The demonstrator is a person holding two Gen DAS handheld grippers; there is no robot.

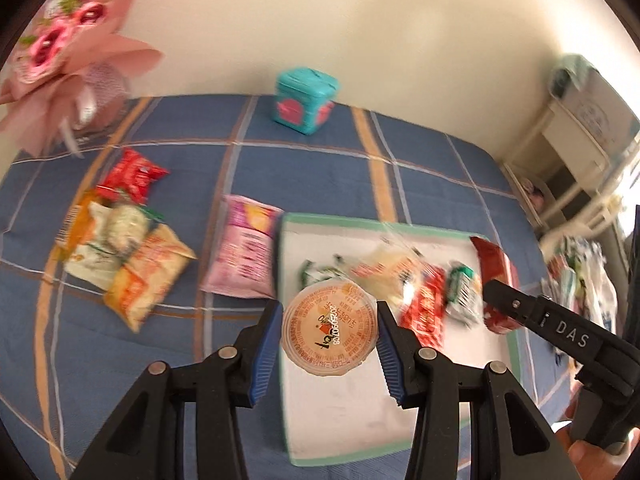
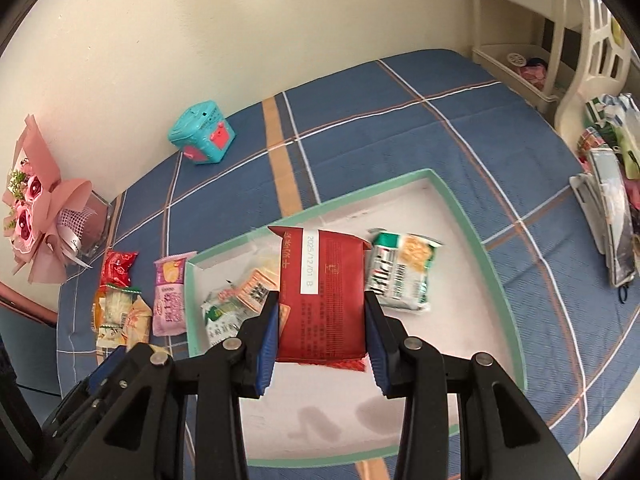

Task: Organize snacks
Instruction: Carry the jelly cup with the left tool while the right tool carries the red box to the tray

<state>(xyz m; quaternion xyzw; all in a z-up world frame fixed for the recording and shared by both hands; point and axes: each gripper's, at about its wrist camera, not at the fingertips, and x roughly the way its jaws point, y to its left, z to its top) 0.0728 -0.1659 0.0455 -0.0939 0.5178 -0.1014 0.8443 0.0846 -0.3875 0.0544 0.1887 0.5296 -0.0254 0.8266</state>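
The left gripper [image 1: 329,336] has its blue-padded fingers [image 1: 267,344] closed on a round jelly cup [image 1: 329,332], one pad against each side. The orange foil lid faces up; a date stamp reading something like "20250906" runs across it, and the small print around the rim is too fine to read. Just beyond the fingertips lies a white tray with a mint-green rim [image 1: 384,222], holding a blurred heap of wrappers: green-and-white, clear, and red ones.

The right gripper [image 2: 320,340] pinches a dark red snack packet [image 2: 324,300] between its own blue pads [image 2: 269,344]. A white strip on the packet reads "2025/12/01 B", with gold Chinese characters beside it and dense small text below that I cannot make out. Through the left camera that gripper's black arm shows the letters "DAS" [image 1: 572,336]. Just right of the red packet, inside the tray, sits a green-and-white cracker pack [image 2: 402,272]; left of the fingers are more small packets [image 2: 236,304] in the tray.

Outside the tray, further left of the fingers, a pink packet [image 1: 244,248] lies on the blue plaid cloth [image 1: 312,168], then a cluster of yellow, white and orange packs [image 1: 124,260] with a red packet [image 1: 130,176] behind. Far beyond the fingertips, by the wall, stands a teal toy box [image 1: 306,100]; a pink-wrapped bouquet [image 1: 60,60] sits far left. Bags [image 2: 612,208] crowd the right edge.
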